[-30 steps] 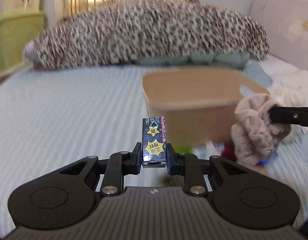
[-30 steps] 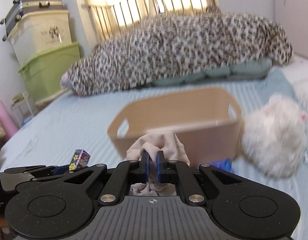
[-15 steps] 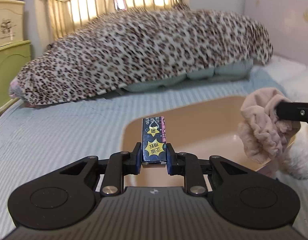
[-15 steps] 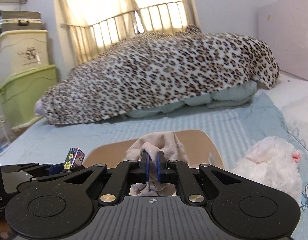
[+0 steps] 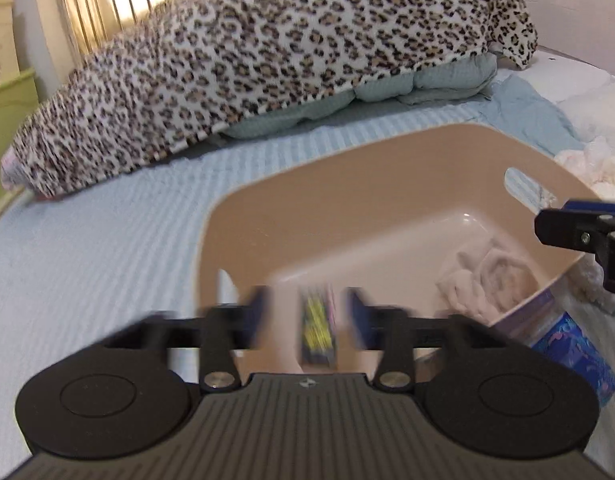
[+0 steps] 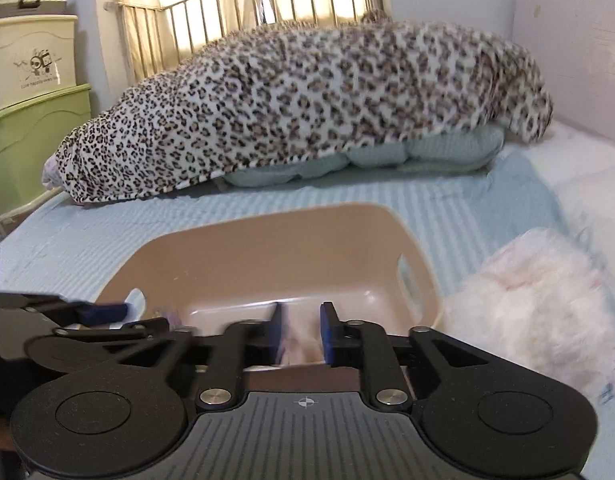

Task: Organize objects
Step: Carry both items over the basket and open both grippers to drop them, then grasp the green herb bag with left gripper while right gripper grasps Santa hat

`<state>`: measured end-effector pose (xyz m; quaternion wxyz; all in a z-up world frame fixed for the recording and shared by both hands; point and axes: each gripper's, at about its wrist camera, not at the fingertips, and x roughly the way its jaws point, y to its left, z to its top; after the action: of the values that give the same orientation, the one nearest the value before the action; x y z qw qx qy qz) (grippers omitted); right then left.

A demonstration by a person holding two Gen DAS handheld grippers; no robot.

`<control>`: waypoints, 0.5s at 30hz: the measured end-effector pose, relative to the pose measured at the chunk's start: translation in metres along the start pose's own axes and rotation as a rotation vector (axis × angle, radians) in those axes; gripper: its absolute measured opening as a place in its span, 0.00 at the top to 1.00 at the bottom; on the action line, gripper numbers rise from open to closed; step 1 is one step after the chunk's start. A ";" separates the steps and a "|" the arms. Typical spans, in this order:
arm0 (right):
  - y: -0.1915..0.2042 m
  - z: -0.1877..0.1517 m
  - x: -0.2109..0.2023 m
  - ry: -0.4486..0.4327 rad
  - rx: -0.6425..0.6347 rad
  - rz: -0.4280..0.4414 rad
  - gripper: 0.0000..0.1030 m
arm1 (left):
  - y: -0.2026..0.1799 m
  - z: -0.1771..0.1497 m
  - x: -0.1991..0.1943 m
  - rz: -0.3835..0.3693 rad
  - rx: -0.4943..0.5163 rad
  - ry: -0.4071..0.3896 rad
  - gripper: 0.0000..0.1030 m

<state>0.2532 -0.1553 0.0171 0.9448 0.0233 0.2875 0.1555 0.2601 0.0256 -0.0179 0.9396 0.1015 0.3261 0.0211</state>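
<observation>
Jaws of both grippers spread wide over tan bin (image 5: 387, 184). Left gripper (image 5: 307, 312): small box (image 5: 317, 330) loose between fingers, dropping, blurred. Right gripper (image 6: 300, 330): pink cloth (image 5: 487, 280) below, inside bin. Best to lift straight up, clear of rim.

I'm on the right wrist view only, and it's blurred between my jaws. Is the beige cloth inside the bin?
Observer: Yes. The left wrist view shows the beige cloth lying in the bin, in its right-hand corner.
Operator: And the left side's box?
Observer: The small box shows blurred between the left gripper jaws, which stand open, over the bin.
Operator: Anything outside the bin?
Observer: A blue patterned item lies outside, by the bin's near right corner.
</observation>
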 end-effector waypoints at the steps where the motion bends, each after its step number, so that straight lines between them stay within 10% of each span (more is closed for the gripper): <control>1: 0.000 0.000 -0.009 -0.014 -0.011 0.002 0.32 | 0.002 -0.001 -0.009 0.008 0.001 -0.025 0.13; 15: 0.012 -0.054 -0.059 0.124 -0.056 0.061 0.08 | 0.018 -0.064 -0.050 0.005 -0.031 0.033 0.08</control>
<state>0.1734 -0.1641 0.0054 0.9203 -0.0040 0.3402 0.1933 0.1818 0.0497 -0.0329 0.9356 0.0872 0.3409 0.0300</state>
